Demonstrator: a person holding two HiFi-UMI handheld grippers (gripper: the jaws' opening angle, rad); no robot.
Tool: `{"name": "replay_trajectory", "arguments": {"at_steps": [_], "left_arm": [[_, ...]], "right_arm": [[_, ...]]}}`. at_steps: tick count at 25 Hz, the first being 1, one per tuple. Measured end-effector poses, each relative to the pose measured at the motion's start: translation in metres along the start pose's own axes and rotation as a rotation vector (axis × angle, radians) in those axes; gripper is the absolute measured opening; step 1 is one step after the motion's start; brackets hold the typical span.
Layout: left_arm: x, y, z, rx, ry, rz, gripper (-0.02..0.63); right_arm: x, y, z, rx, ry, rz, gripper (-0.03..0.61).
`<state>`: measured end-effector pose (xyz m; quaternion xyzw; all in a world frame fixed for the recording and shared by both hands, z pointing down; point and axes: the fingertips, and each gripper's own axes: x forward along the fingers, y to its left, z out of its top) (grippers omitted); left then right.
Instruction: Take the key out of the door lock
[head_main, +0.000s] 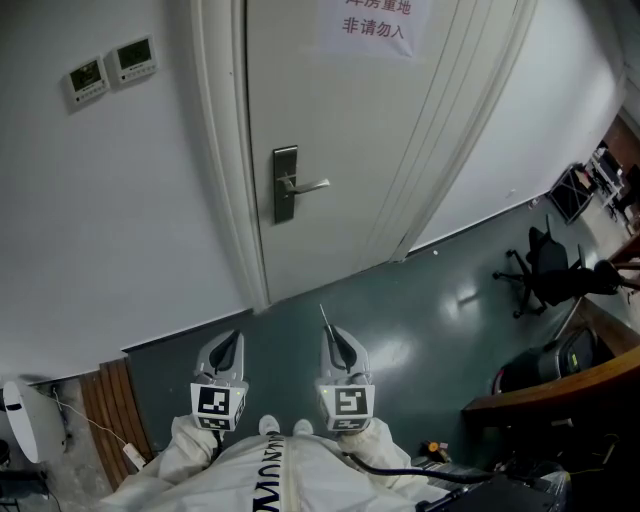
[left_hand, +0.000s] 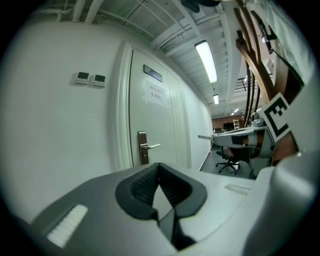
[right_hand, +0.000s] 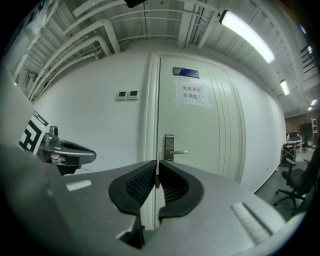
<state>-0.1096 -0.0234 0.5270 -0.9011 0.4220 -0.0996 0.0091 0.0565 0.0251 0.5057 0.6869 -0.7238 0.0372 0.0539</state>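
The dark grey-green floor (head_main: 400, 300) is glossy and shows pale glints of light. A black office chair (head_main: 545, 268) stands on it at the right, well apart from the person's white shoes (head_main: 270, 425) at the lower middle.

Item count:
- Door (head_main: 340, 150): one, with one lock plate (head_main: 285, 190) and one lever handle (head_main: 312, 186).
- Key (right_hand: 156, 172): one.
- Grippers: two, the left gripper (head_main: 234, 340) and the right gripper (head_main: 333, 335).
- Marker cubes: two, the left cube (head_main: 219, 405) and the right cube (head_main: 347, 403).
- Wall panels: two, the lower panel (head_main: 87, 78) and the upper panel (head_main: 133, 58).
- Paper notice (head_main: 375, 25): one.
- Blue plate (right_hand: 186, 72): one.
- Office chair (head_main: 545, 265): one.
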Motion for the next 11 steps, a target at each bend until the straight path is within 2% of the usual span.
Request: {"name": "replay_trajectory", "arguments": {"at_steps": [11], "left_arm": [[0.0070,0.0055,-0.0002,-0.013,0.004,0.008,0.000]], "right_arm": [[0.0106,0.0019,0.0025,0.000,0.001,0.015,0.023]]}}
